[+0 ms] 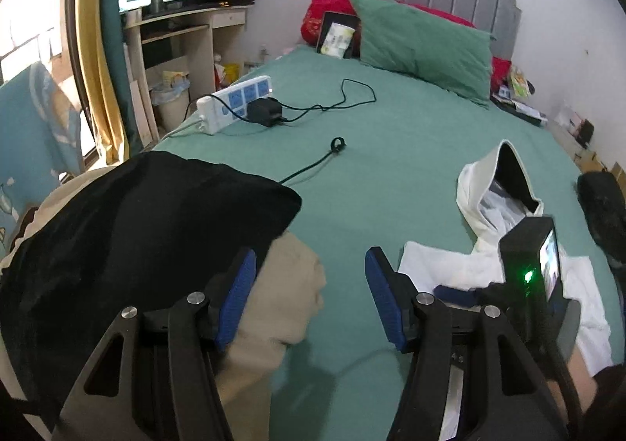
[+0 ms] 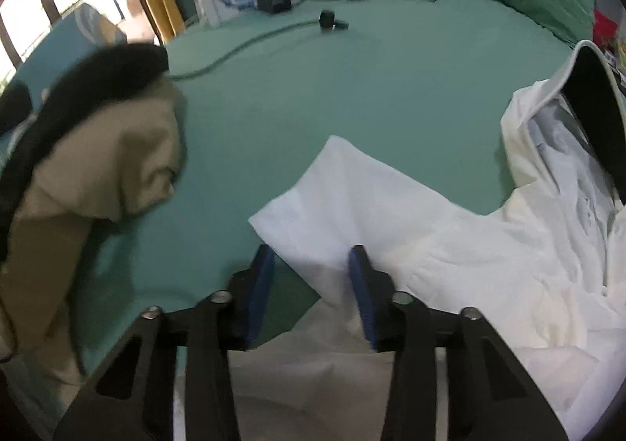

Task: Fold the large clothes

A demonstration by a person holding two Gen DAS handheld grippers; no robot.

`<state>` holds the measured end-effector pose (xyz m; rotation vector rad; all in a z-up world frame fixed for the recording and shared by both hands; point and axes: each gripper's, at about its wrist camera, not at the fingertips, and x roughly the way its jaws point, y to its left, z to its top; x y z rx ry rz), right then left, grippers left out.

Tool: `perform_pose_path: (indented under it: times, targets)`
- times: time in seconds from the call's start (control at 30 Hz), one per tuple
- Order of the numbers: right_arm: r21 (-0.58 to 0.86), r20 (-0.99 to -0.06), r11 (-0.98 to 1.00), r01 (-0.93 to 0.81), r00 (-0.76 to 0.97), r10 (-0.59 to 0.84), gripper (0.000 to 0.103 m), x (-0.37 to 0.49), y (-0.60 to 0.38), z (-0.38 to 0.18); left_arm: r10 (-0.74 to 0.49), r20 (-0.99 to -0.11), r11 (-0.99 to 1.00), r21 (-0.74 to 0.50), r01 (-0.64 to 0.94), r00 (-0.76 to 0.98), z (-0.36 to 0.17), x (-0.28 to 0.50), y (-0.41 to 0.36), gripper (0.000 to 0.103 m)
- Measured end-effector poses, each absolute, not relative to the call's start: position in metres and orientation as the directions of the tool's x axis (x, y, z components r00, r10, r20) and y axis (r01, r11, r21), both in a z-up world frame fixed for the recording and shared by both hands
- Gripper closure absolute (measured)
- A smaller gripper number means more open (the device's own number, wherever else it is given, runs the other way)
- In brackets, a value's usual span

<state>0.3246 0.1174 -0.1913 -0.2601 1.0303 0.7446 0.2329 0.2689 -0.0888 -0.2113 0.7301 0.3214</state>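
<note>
My right gripper (image 2: 311,269) tilts steeply down, its jaws straddling a corner of the white garment (image 2: 450,245) on the bed (image 2: 352,89), not visibly pinching. My left gripper (image 1: 311,292) hangs unclenched over bare sheet, the beige garment (image 1: 274,304) just left.

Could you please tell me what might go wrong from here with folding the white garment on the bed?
The right gripper straddles only a corner of the white hooded garment, so it may pinch one layer and slip. The black cable and white power strip on the green bedsheet could snag spread cloth.
</note>
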Motion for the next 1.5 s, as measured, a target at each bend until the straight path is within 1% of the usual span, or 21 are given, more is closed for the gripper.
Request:
perform_pose_path:
  times: [0.03,0.07,0.13,0.23,0.4,0.57,0.67,0.73,0.83,0.93,1.07,1.2,1.3,1.43,1.5]
  targets:
    - [0.128,-0.847,0.725,-0.676,0.306,0.435,0.084,0.324,0.118,-0.191,0.213,-0.683,0.929,-0.081,-0.362,0.698,-0.089,0.233,0.27,0.042]
    - [0.127,-0.85,0.723,-0.679,0.302,0.433,0.1,0.325,0.117,-0.19,0.211,-0.685,0.927,-0.085,-0.365,0.697,-0.089,0.234,0.271,0.042]
    - [0.153,-0.836,0.726,-0.67,0.304,0.457,0.1,0.329,0.106,-0.182,0.204,-0.688,0.928,-0.091,-0.362,0.696,-0.09,0.235,0.27,0.042]
    - [0.142,-0.792,0.729,-0.67,0.364,0.49,0.1,0.328,0.085,-0.153,0.193,-0.688,0.933,-0.092,-0.348,0.7,-0.09,0.236,0.265,0.042]
    - [0.144,-0.66,0.733,-0.665,0.488,0.572,0.1,0.317,0.024,-0.071,0.152,-0.686,0.945,-0.111,-0.309,0.712,-0.089,0.239,0.25,0.042]
    - [0.13,-0.573,0.761,-0.636,0.578,0.581,0.1,0.307,-0.041,-0.018,0.084,-0.697,0.965,-0.12,-0.232,0.712,-0.097,0.254,0.218,0.042]
    - [0.115,-0.567,0.796,-0.594,0.619,0.543,0.1,0.305,-0.08,-0.011,0.004,-0.709,0.977,-0.147,-0.153,0.705,-0.107,0.265,0.192,0.042]
    - [0.141,-0.568,0.808,-0.572,0.622,0.539,0.1,0.302,-0.105,-0.019,-0.062,-0.725,0.98,-0.174,-0.096,0.686,-0.119,0.271,0.174,0.042]
    - [0.196,-0.602,0.842,-0.503,0.616,0.508,0.1,0.297,-0.146,-0.044,-0.124,-0.76,0.981,-0.189,-0.034,0.638,-0.141,0.277,0.15,0.041]
    - [0.253,-0.663,0.884,-0.392,0.595,0.454,0.099,0.289,-0.184,-0.077,-0.153,-0.801,0.983,-0.185,0.003,0.579,-0.163,0.281,0.134,0.042]
    - [0.348,-0.723,0.904,-0.248,0.543,0.427,0.099,0.276,-0.221,-0.113,-0.179,-0.841,0.984,-0.164,0.075,0.51,-0.181,0.28,0.115,0.042]
    - [0.36,-0.798,0.923,-0.135,0.469,0.38,0.099,0.262,-0.241,-0.143,-0.185,-0.882,0.979,-0.129,0.156,0.434,-0.196,0.272,0.099,0.042]
    - [0.368,-0.834,0.925,-0.092,0.408,0.372,0.099,0.253,-0.246,-0.158,-0.164,-0.894,0.981,-0.102,0.168,0.418,-0.199,0.262,0.098,0.042]
    - [0.352,-0.869,0.934,-0.061,0.349,0.35,0.097,0.237,-0.255,-0.171,-0.221,-0.88,0.975,-0.184,0.127,0.422,-0.186,0.247,0.121,0.042]
    - [0.343,-0.886,0.939,-0.041,0.32,0.337,0.091,0.23,-0.262,-0.177,-0.246,-0.86,0.969,-0.225,0.1,0.448,-0.178,0.245,0.134,0.042]
